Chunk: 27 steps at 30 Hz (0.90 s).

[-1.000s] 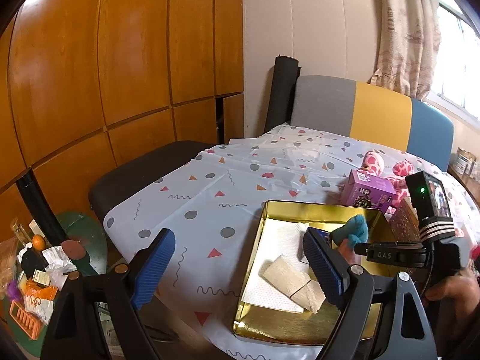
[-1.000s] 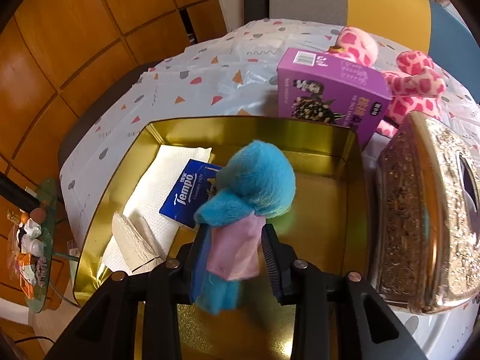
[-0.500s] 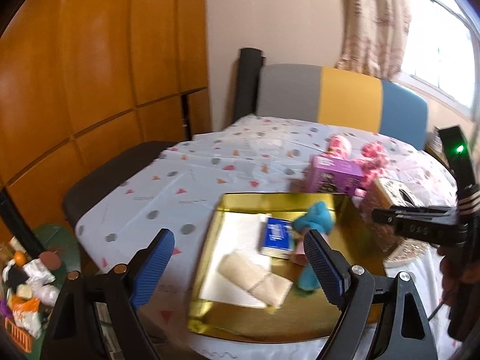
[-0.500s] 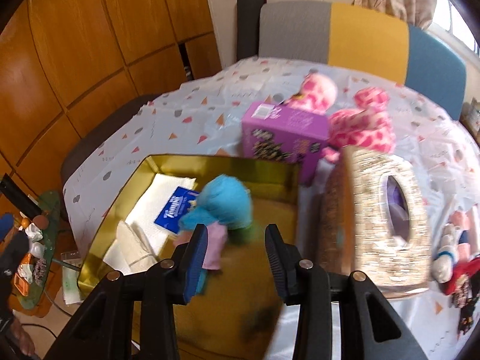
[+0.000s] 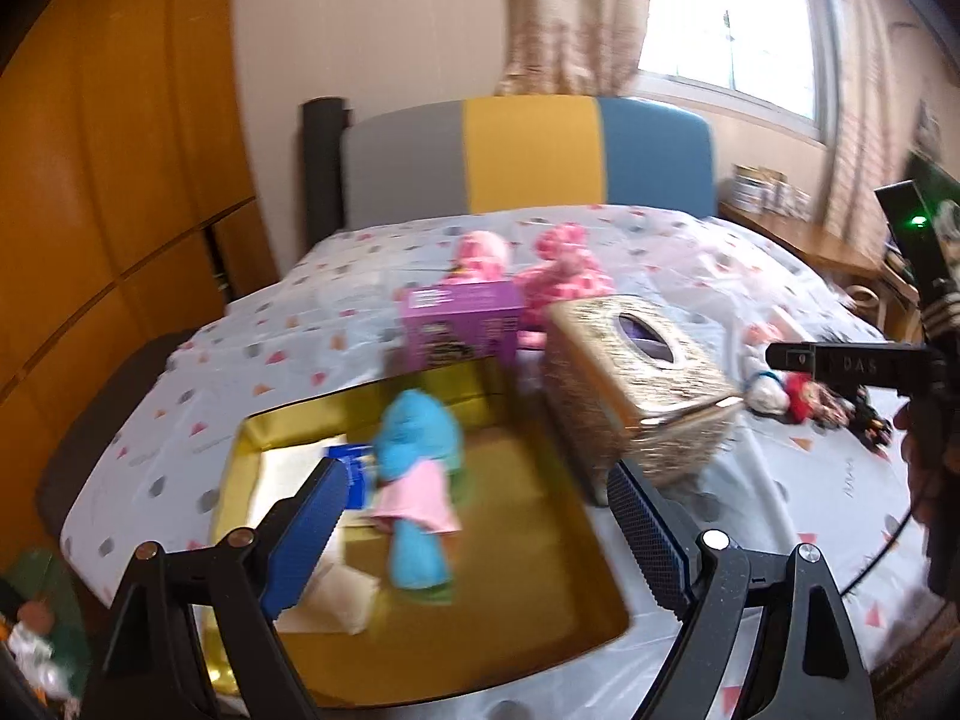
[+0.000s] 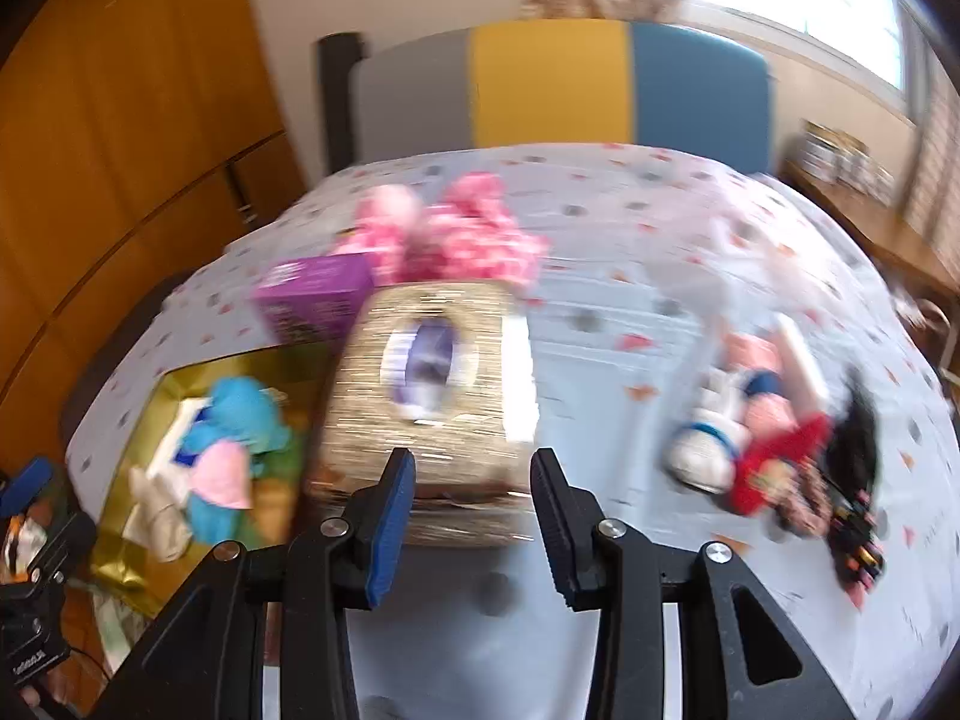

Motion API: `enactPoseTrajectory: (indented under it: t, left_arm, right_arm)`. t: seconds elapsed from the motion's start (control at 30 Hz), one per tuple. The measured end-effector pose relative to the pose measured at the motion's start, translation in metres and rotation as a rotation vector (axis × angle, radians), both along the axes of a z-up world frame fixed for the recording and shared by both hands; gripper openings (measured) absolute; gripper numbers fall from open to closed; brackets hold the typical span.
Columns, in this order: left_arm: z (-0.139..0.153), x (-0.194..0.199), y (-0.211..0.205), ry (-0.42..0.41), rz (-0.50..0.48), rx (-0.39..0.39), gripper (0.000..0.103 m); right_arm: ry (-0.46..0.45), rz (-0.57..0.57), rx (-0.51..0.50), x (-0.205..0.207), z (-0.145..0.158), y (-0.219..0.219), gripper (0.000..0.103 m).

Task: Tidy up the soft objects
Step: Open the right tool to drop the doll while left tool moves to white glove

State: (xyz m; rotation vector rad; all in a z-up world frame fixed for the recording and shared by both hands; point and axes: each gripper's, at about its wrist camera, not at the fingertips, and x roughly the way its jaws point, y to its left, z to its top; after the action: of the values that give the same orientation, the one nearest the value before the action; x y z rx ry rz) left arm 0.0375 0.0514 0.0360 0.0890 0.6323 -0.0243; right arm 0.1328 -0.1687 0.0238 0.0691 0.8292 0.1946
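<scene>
A blue plush toy with a pink skirt (image 5: 417,480) lies in the gold tray (image 5: 540,618), also in the right wrist view (image 6: 231,450). White cloth pads (image 5: 345,597) and a blue tissue pack (image 5: 354,468) lie beside it. My left gripper (image 5: 477,531) is open and empty above the tray. My right gripper (image 6: 473,513) is open and empty, in front of the gold tissue box (image 6: 432,396). A pink spotted plush (image 6: 462,237) lies behind a purple box (image 6: 312,294). A small doll in red and white (image 6: 750,444) lies at the right.
The table has a white patterned cloth (image 6: 630,228). A grey, yellow and blue chair back (image 5: 528,156) stands behind it. Wooden panels (image 5: 108,180) are at the left. Dark small items (image 6: 858,480) lie near the doll.
My right gripper has let go of the blue plush, left it in the tray, and swung right towards the tissue box. The left gripper has panned right.
</scene>
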Motion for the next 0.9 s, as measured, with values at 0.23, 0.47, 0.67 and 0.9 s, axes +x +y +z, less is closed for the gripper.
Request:
enactPoseTrajectory:
  t: [0.23,0.47,0.67,0.9]
  left_arm:
    - [0.0,0.011,-0.051,0.024,-0.14,-0.002,0.088]
    - [0.004,0.027,-0.101,0.05,-0.268,-0.009,0.088]
    - [0.001,0.047,-0.156,0.085,-0.368,-0.004,0.084]
    - [-0.018,0.091,-0.219,0.187,-0.432,-0.013,0.074]
  right_arm:
    - [0.018,-0.23,0.011,-0.003,-0.015,-0.099,0.04]
    - [0.041,-0.577,0.049,-0.016,-0.048,-0.211,0.04]
    - [0.09,-0.74,0.198,-0.031,-0.07,-0.262,0.04]
    - [0.095,-0.708,0.245,-0.032,-0.068,-0.261,0.04]
